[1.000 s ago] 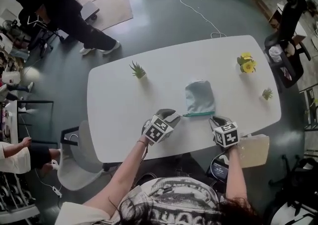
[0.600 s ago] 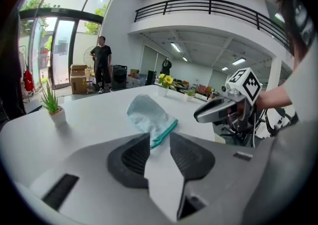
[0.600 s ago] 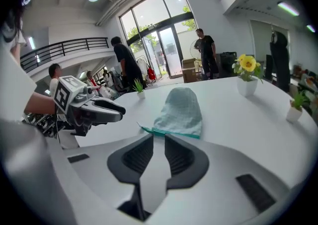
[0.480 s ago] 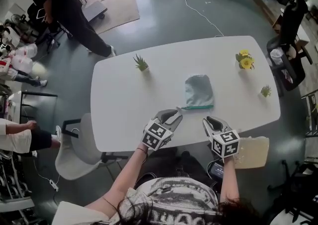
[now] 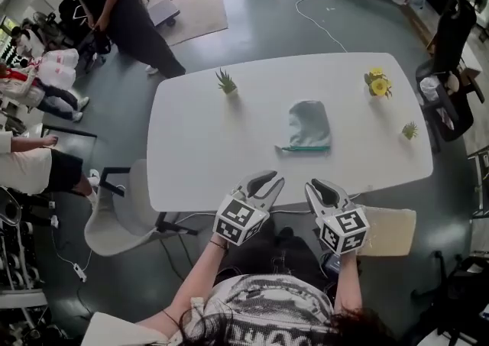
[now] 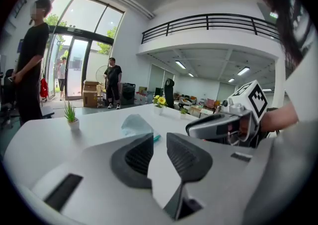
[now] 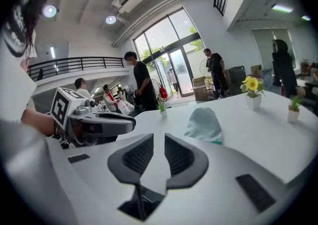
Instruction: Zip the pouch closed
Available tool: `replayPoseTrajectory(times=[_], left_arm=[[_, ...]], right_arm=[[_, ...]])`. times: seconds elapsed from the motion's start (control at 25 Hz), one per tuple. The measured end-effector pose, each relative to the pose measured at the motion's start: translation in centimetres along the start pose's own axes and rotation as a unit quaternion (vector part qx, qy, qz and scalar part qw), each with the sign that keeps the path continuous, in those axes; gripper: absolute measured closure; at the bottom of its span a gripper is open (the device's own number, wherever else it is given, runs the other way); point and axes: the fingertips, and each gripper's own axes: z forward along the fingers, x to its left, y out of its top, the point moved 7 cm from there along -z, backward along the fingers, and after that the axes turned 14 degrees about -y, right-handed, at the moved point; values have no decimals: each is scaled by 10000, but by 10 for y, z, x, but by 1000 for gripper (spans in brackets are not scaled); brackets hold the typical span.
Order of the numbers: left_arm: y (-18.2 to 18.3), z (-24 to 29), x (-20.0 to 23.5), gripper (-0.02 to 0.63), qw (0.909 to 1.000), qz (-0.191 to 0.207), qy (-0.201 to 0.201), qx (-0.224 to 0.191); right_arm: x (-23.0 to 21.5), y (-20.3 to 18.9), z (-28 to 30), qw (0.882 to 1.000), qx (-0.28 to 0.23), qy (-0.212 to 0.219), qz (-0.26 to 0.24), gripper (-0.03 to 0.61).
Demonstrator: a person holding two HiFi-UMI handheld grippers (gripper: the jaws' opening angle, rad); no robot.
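The pale blue-grey pouch [image 5: 309, 124] lies flat on the white table [image 5: 206, 146], its teal zipper edge [image 5: 304, 148] toward me. Both grippers hang off the table's front edge, apart from the pouch. My left gripper [image 5: 267, 179] has a narrow gap between its jaws, which are closing on nothing. My right gripper [image 5: 315, 185] stands open and empty. In the left gripper view the pouch [image 6: 135, 123] shows beyond the jaws [image 6: 159, 142] and the right gripper [image 6: 221, 124] is at the right. In the right gripper view the pouch [image 7: 204, 123] lies ahead of the jaws [image 7: 159, 143].
A small green plant [image 5: 226, 81] stands at the table's far left, yellow flowers [image 5: 378, 85] at the far right, another small plant [image 5: 409, 130] near the right edge. A grey chair [image 5: 122, 215] and a wooden seat [image 5: 393, 231] flank me. People stand at the upper left.
Both grippers have drawn back from the pouch's zipper edge and risen off the table's front edge toward me. The pouch stays lying on the table.
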Motion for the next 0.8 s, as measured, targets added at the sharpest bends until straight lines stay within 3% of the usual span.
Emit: replayPoseTrajectory(times=[0.28,0.8], left_arm=[[7,-13,-31,526,9998,170,-104,-10],[4,-60,-38,563,9994,67,-278,-207]], right_arm=[[20,-6,-29,9997,-221,15,102,514],[68,6,-35,9981,-545,-276,18,548]])
